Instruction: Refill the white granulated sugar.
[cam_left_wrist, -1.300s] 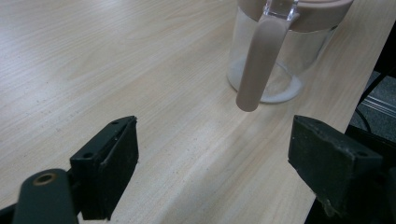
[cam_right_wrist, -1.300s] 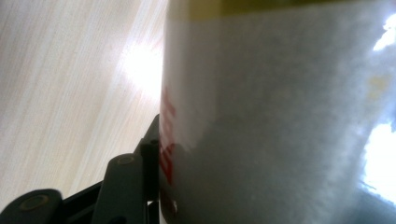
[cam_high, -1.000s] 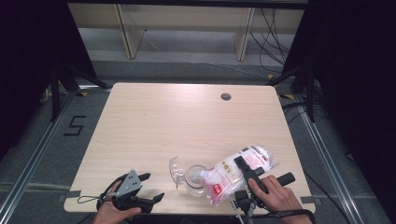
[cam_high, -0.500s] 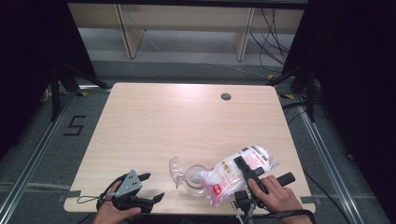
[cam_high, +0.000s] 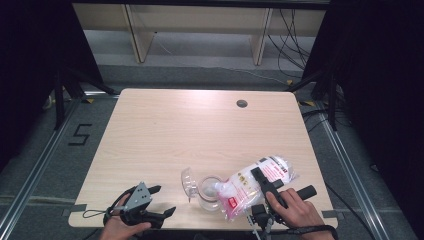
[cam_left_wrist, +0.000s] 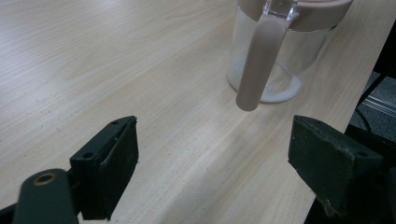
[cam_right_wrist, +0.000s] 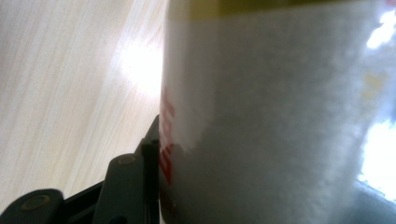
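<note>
Bag (cam_high: 250, 182) sits clamped in right gripper (cam_high: 267, 186), tipped over jar (cam_high: 210, 192).

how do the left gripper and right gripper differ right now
The left gripper is open with nothing between its jaws, low by the table's near edge; the right gripper is shut on the white bag, tipped toward the clear jar. Both are black and hand-held.

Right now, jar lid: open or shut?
Open. In the high view the clear lid stands flipped back from the jar mouth, while the bag tilts toward it.
</note>
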